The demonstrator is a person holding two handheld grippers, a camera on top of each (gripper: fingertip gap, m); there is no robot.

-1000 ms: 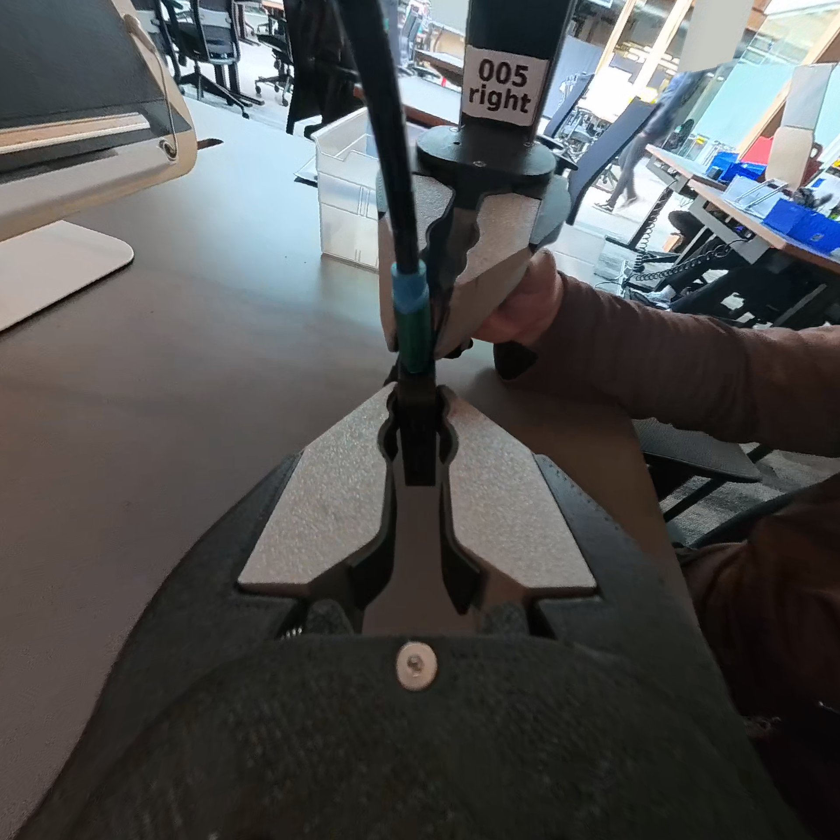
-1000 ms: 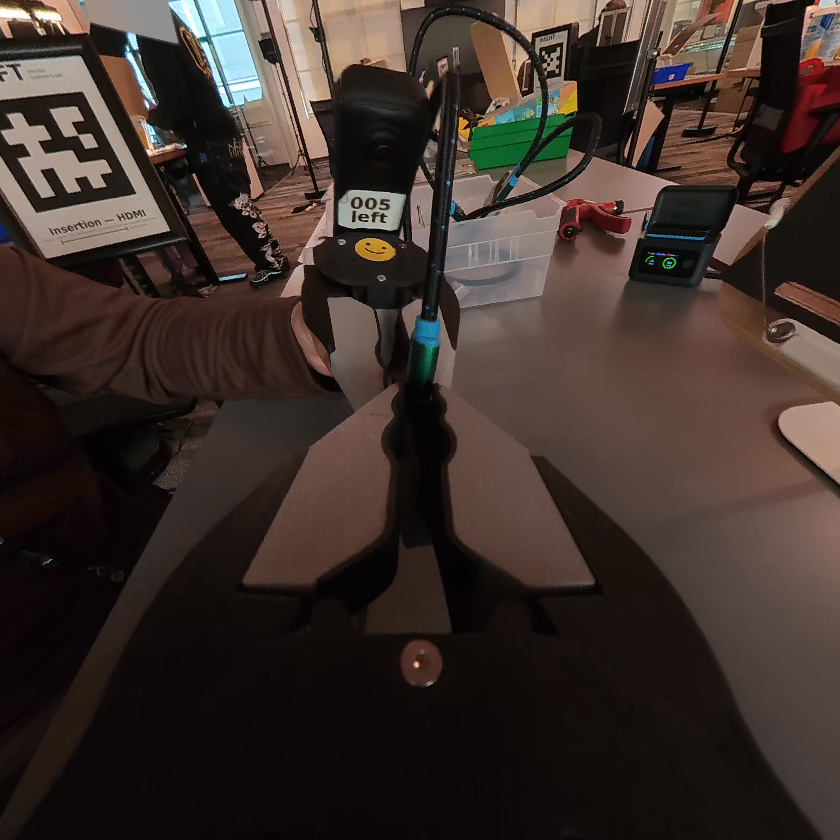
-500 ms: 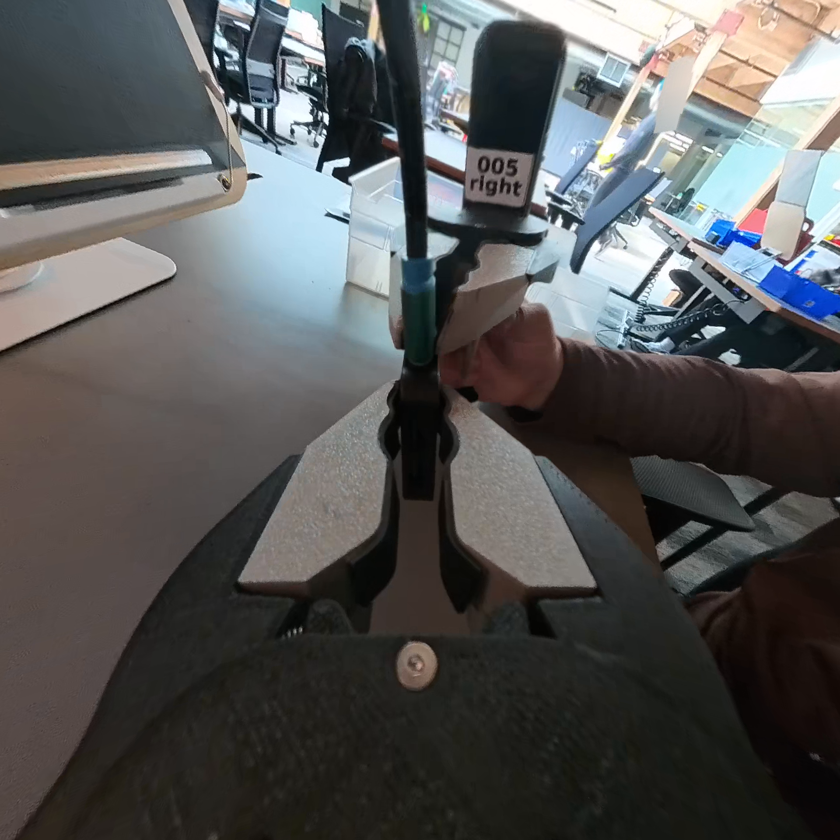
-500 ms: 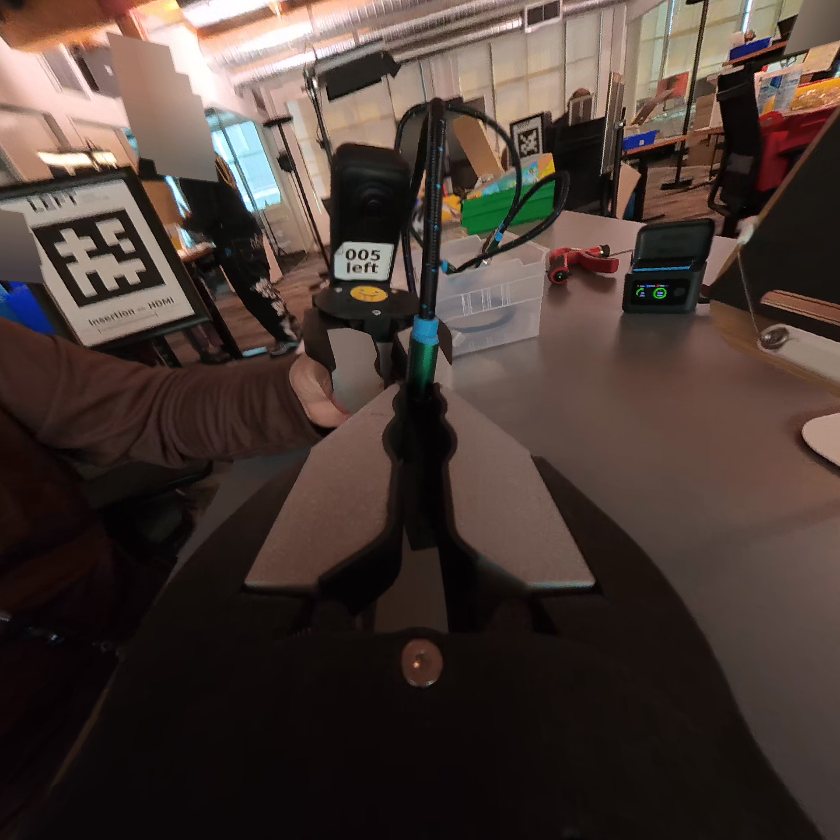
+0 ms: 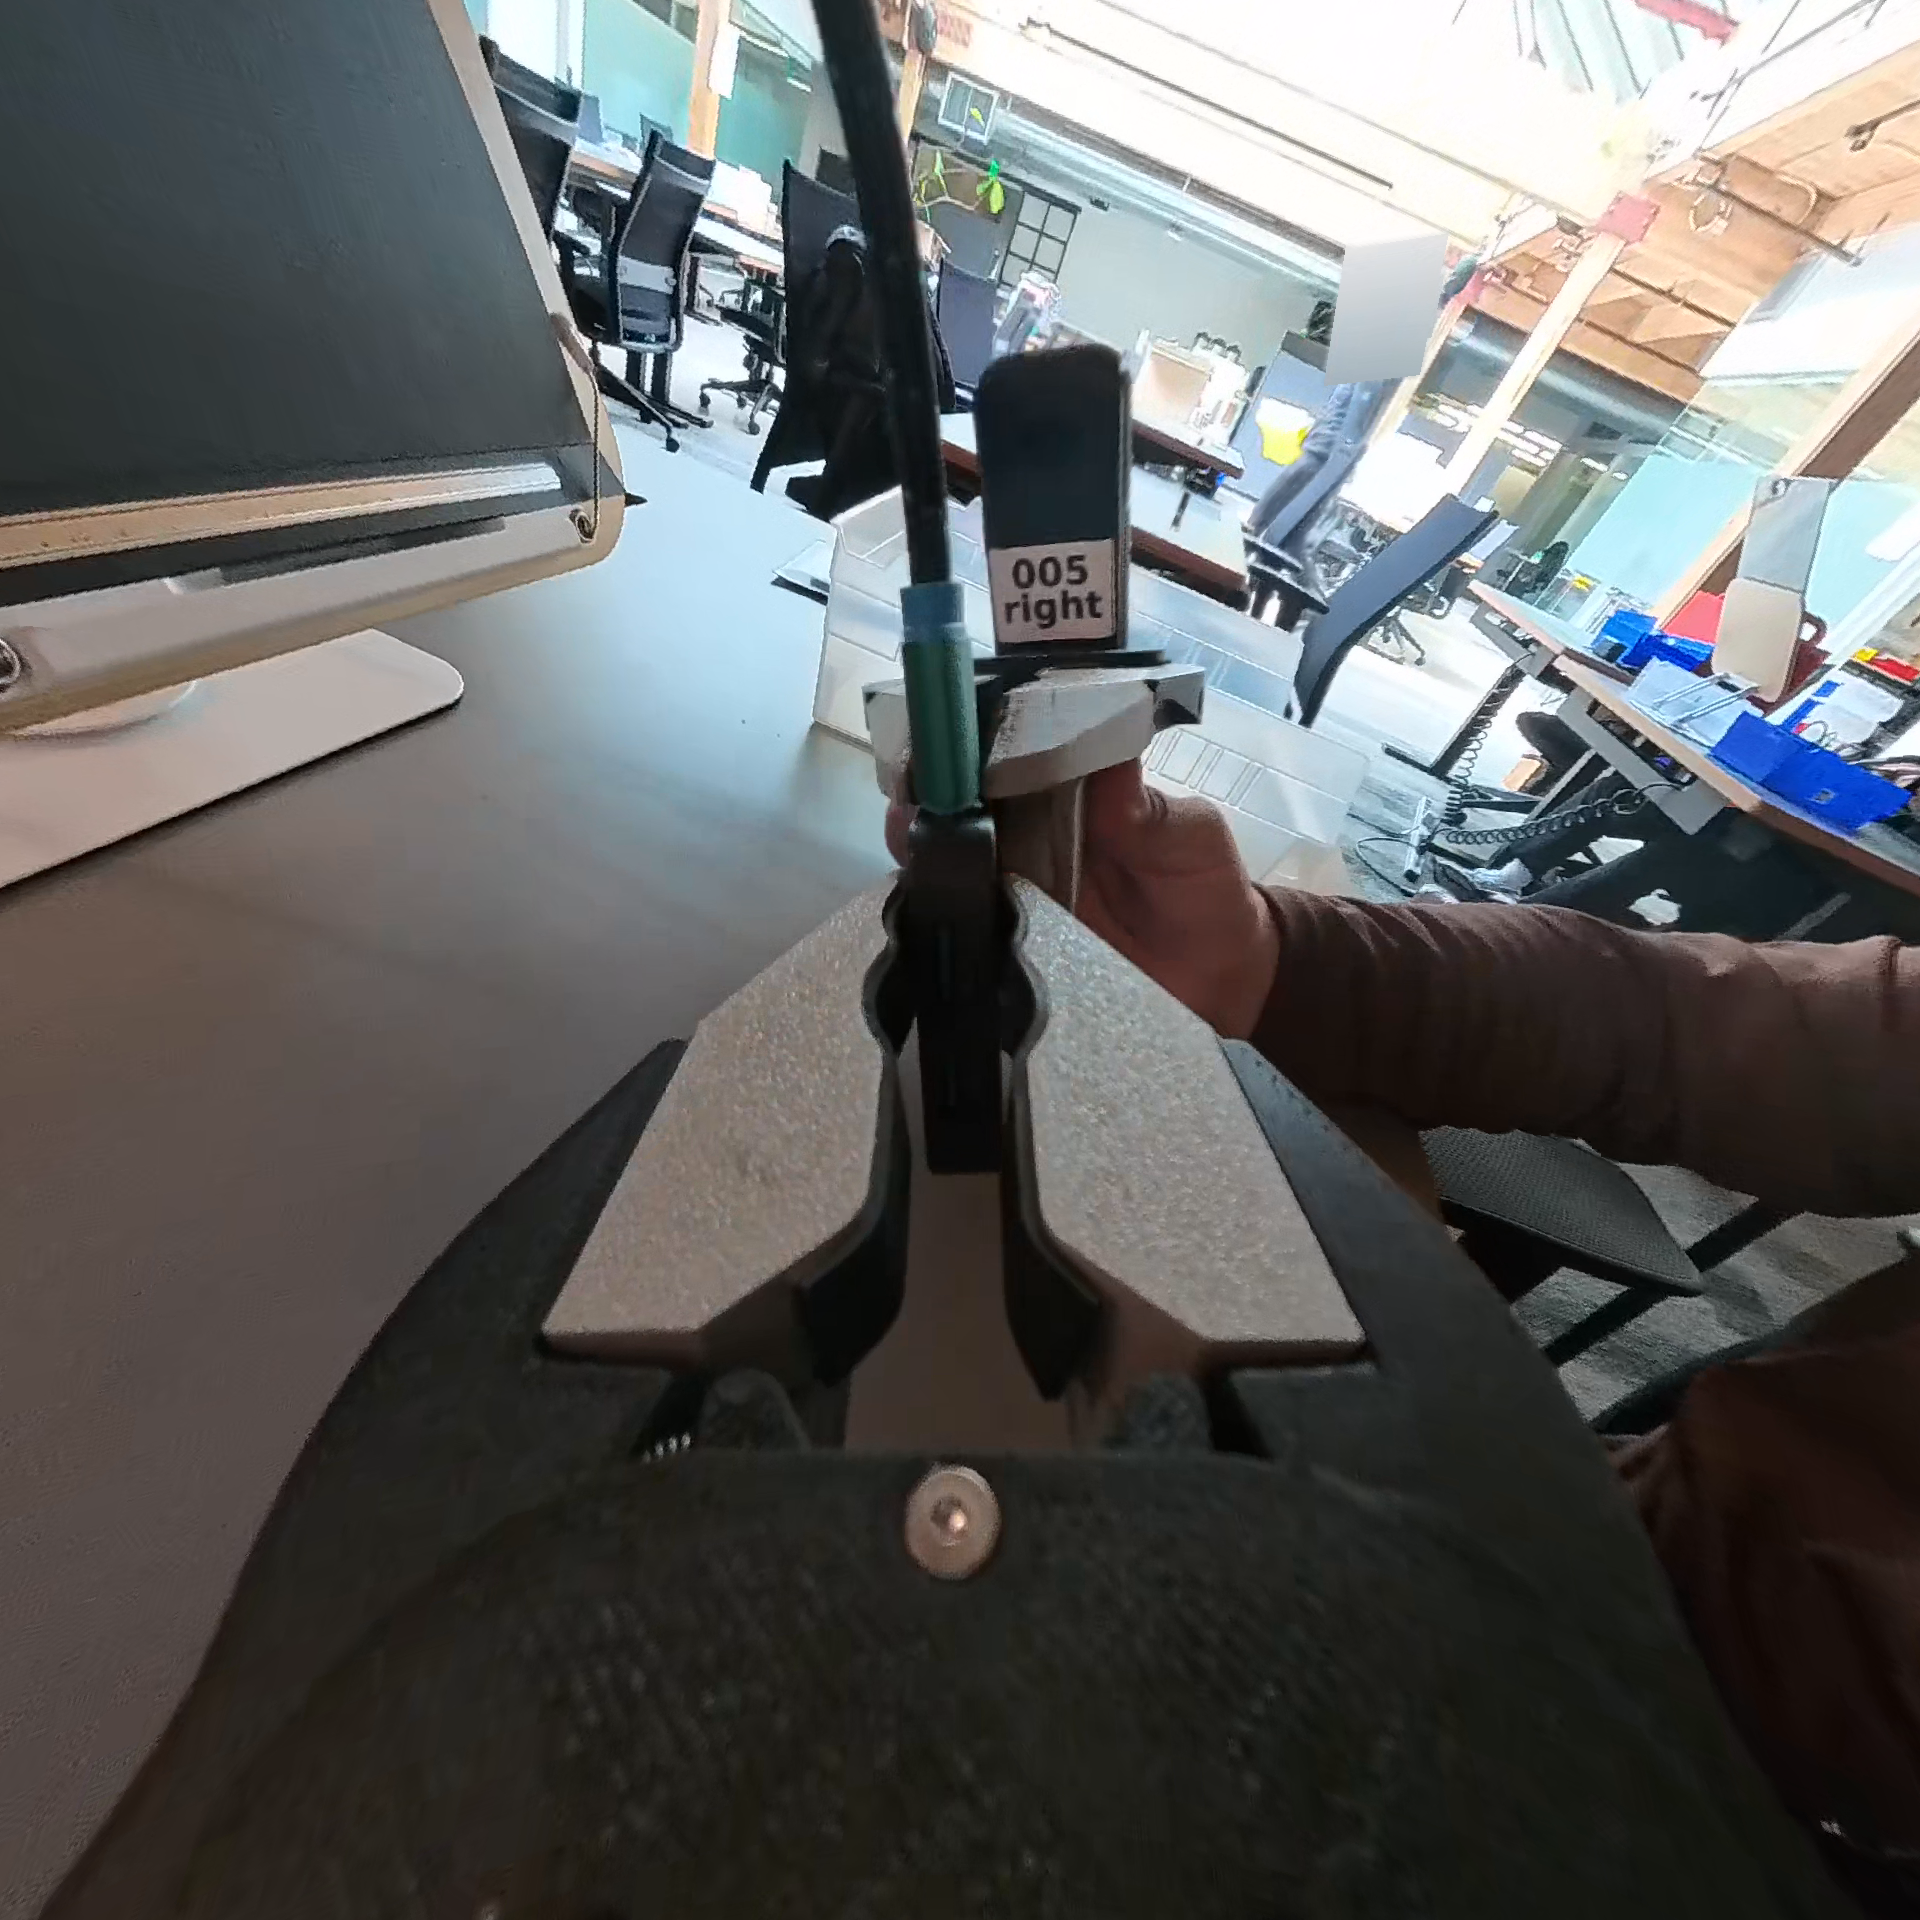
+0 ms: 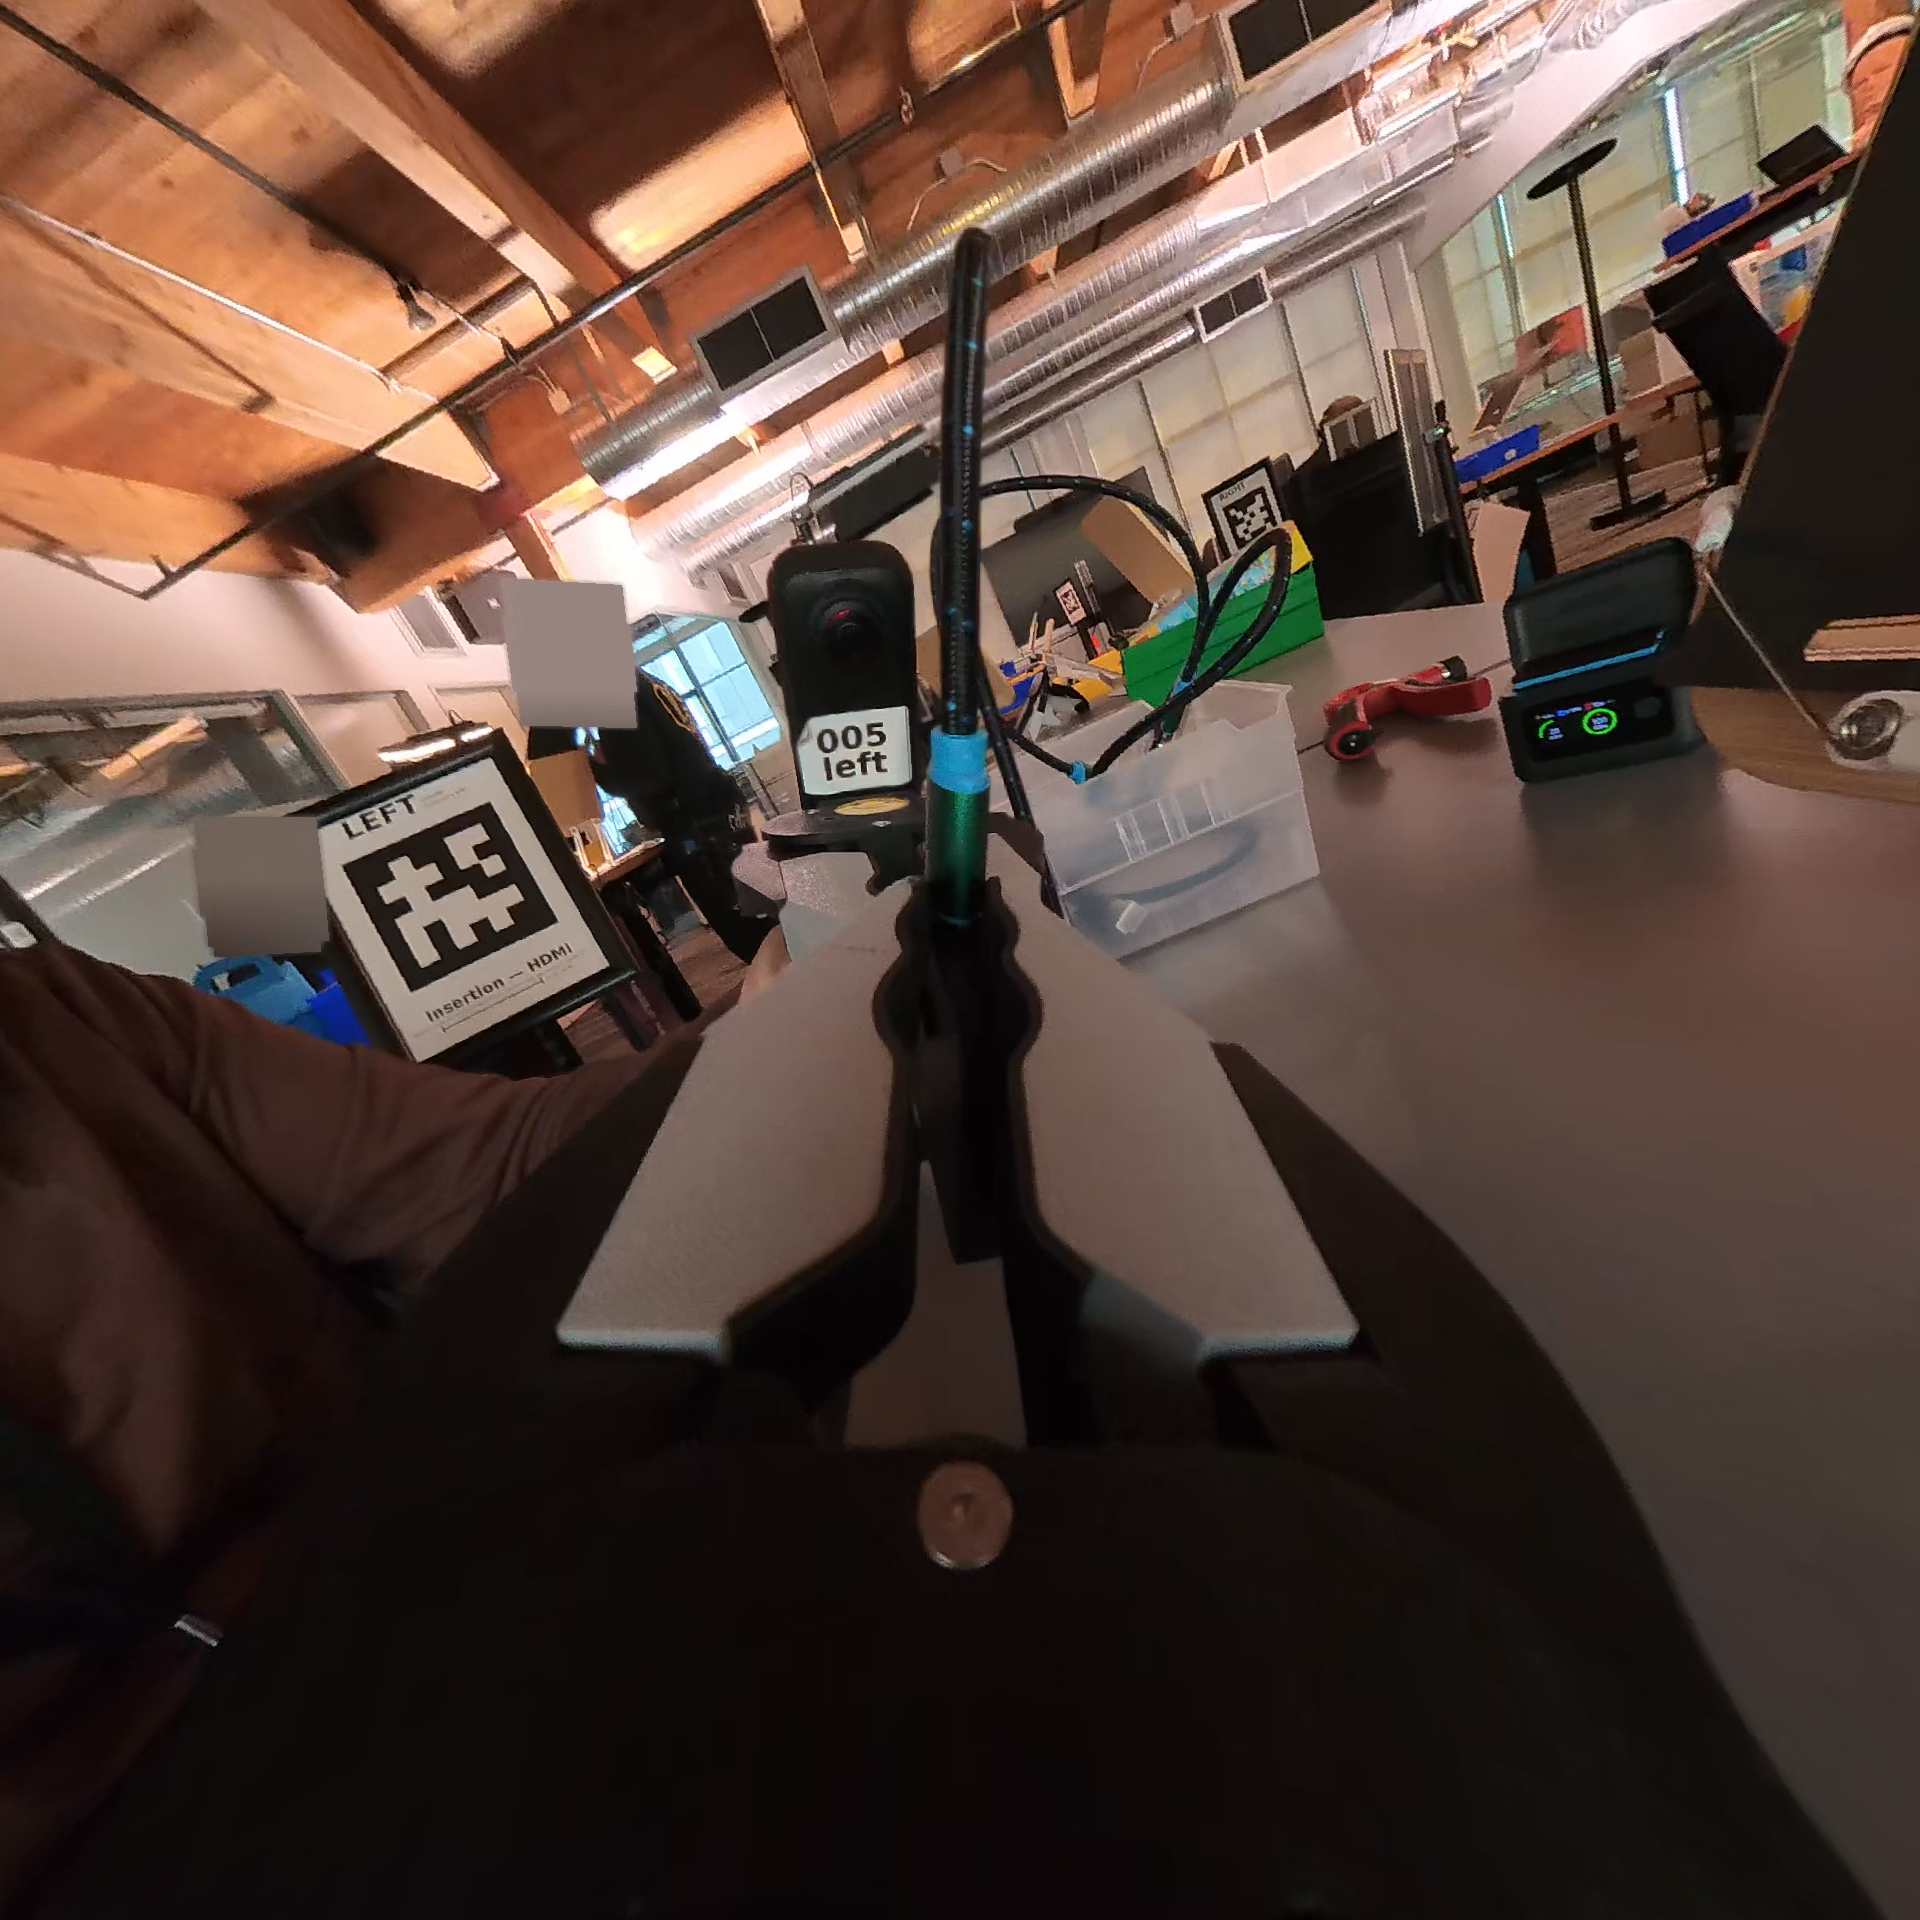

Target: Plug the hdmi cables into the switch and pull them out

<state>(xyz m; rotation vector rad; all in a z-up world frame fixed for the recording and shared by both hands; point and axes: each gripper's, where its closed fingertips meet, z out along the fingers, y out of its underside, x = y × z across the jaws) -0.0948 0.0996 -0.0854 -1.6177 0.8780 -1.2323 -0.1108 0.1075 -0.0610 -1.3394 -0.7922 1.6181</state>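
Lighting: daylight from windows [image 5: 1195, 197], blown out to white at upper right of left wrist view. Desk [image 5: 312, 987] carried pale glare. Right wrist view: lower half in deep shadow, gripper body near black. Both views: strong wide-angle bending at edges; slight motion blur.

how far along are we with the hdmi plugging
Done, apparently: the green-collared plug sits flush against the black piece, likely the switch, with no gap visible. In hand: the left tool and right tool are both shut on that piece, and the cable rises above them. Left: pulling it out, plus any other cables; one loops into the clear bin.
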